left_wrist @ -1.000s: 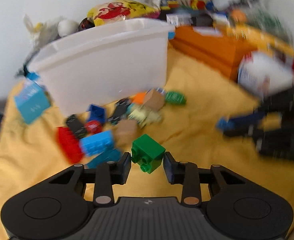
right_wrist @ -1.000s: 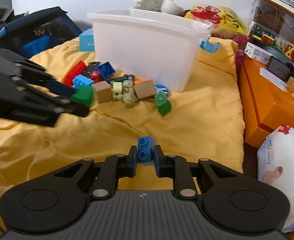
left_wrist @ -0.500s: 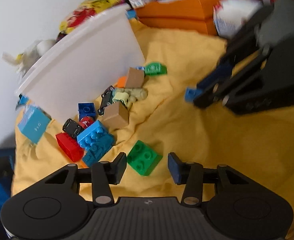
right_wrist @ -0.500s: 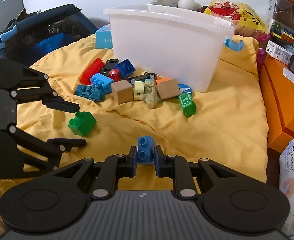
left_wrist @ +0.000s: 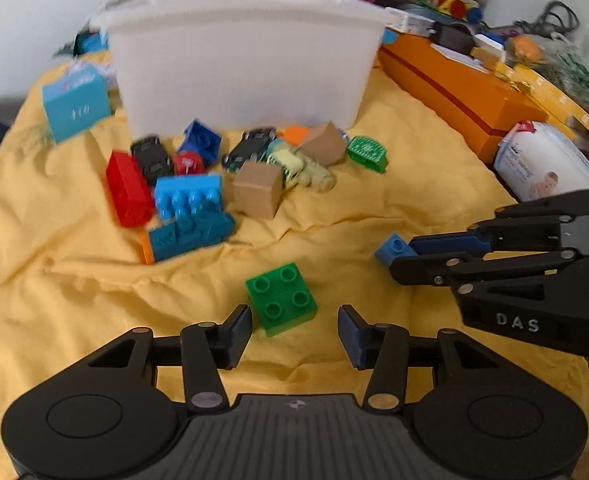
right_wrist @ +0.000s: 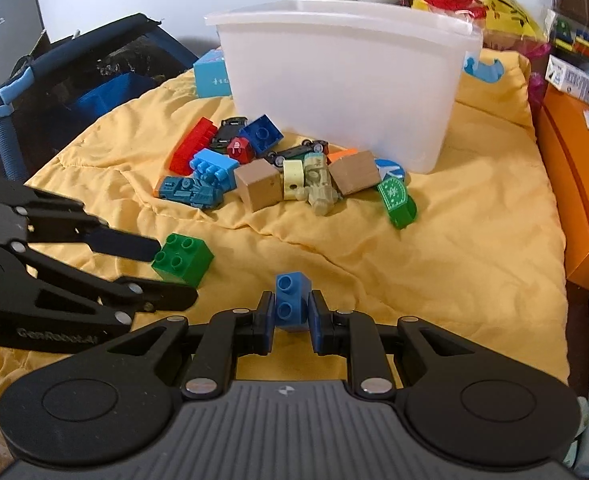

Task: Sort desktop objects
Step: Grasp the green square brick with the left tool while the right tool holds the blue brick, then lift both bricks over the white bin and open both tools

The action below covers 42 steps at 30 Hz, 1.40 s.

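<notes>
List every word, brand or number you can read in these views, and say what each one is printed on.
"DAS": on the side of the right tool.
"GenRobot.ai": on the side of the left tool, faint.
White marks on the light blue box: too blurred to read.
Print on the wipes pack: too small to read.
Print on the white carton: too small to read.

The left gripper (left_wrist: 294, 330) is pitched down toward the surface, its jaws parted and closing, with the green brick (left_wrist: 281, 298) lying just ahead between the fingertips and touched by neither pad. The right gripper (right_wrist: 291, 312) is likewise angled downward, its jaws drawn nearly together and pressed on the small blue brick (right_wrist: 290, 299), which is held upright between the pads
</notes>
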Each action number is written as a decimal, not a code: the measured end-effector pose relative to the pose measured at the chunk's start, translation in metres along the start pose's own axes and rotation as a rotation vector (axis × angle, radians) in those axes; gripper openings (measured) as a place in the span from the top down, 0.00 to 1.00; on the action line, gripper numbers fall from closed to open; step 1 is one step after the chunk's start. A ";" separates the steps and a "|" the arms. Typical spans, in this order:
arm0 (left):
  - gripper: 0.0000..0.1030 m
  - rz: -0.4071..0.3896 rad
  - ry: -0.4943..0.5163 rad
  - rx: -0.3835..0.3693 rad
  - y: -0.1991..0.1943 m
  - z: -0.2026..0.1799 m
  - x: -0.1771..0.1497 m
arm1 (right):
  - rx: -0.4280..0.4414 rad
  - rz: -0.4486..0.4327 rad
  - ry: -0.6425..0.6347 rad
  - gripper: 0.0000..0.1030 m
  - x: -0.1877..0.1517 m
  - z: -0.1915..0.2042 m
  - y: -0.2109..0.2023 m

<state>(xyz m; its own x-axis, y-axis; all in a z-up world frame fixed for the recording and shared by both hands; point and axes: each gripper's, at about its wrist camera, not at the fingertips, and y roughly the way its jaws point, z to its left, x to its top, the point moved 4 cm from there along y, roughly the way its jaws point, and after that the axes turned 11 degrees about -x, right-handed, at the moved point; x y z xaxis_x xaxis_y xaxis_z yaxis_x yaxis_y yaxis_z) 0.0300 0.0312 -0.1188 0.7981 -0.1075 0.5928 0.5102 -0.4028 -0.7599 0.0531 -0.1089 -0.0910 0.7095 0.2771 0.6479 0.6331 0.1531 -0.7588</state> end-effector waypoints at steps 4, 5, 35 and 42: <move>0.65 -0.008 -0.011 -0.016 -0.002 0.007 -0.001 | -0.020 0.030 0.020 0.76 -0.001 -0.007 0.007; 0.65 -0.002 0.005 -0.016 -0.002 0.007 -0.002 | -0.011 0.038 0.033 0.75 -0.001 -0.009 0.010; 0.65 -0.511 0.197 0.019 -0.127 0.008 0.208 | -0.083 -0.430 0.101 0.83 0.176 -0.062 -0.076; 0.65 -0.505 0.168 0.092 -0.085 0.030 0.266 | -0.172 -0.445 0.156 0.83 0.235 -0.076 -0.043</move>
<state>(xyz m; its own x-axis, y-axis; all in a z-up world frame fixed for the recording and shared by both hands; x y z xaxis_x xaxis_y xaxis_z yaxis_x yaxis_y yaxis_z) 0.2084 0.0643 0.0958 0.3882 -0.0684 0.9190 0.8490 -0.3614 -0.3855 0.2158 -0.1229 0.0990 0.3883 0.0729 0.9187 0.9176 0.0616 -0.3927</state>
